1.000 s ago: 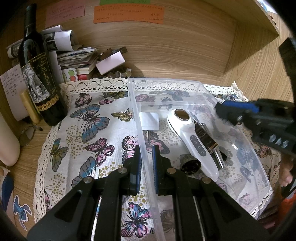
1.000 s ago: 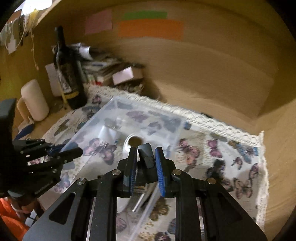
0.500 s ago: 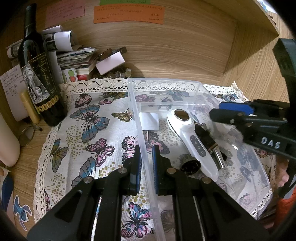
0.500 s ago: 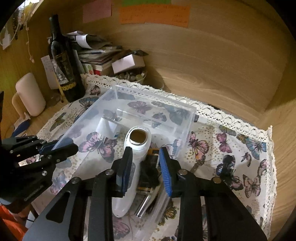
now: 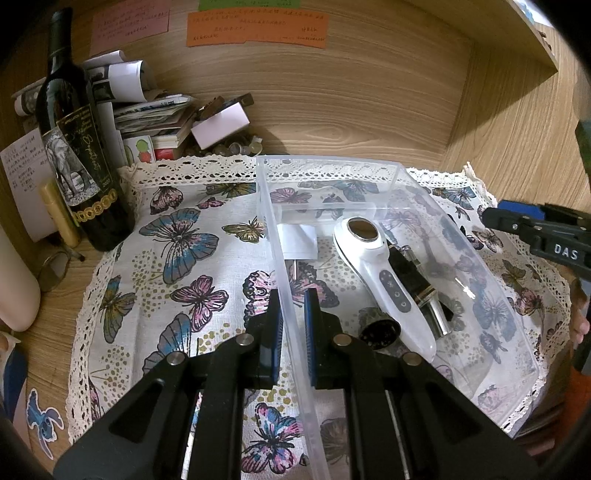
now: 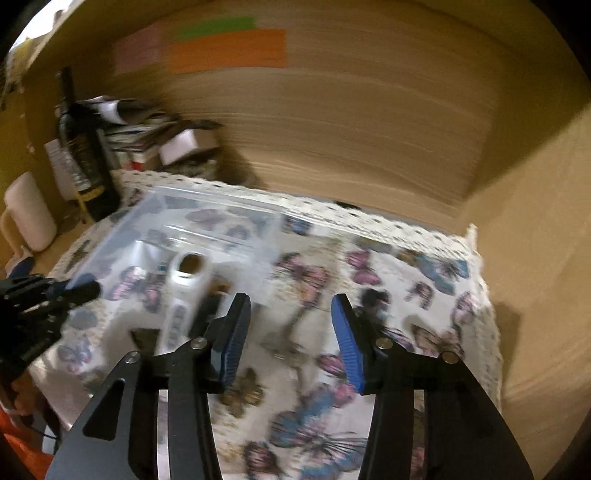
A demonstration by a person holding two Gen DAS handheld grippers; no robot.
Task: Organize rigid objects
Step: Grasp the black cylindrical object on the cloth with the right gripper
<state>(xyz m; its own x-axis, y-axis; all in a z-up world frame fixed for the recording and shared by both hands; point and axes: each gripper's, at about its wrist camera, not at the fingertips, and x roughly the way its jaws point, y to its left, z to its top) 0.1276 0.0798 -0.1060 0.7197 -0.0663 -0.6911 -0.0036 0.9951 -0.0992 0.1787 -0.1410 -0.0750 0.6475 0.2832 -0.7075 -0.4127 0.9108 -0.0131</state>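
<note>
clear plastic bin (image 5: pixel 461 258) sits centre-right of the left wrist frame on a butterfly-print cloth (image 5: pixel 177 266) with lace edging. inside it: a white handheld device (image 5: pixel 384 284) lying diagonally, a black-and-silver cylinder (image 5: pixel 417 284) beside it, a dark round cap (image 5: pixel 380 328) lower down. left gripper (image 5: pixel 291 325) is pinched on the bin's near-left wall. wood-panelled alcove; wine bottle (image 5: pixel 74 147) upper left, orange note (image 5: pixel 258 27) on the back wall. right wrist view is motion-blurred; right gripper (image 6: pixel 291 332) spread wide, holding nothing, over cloth right of the bin.
</note>
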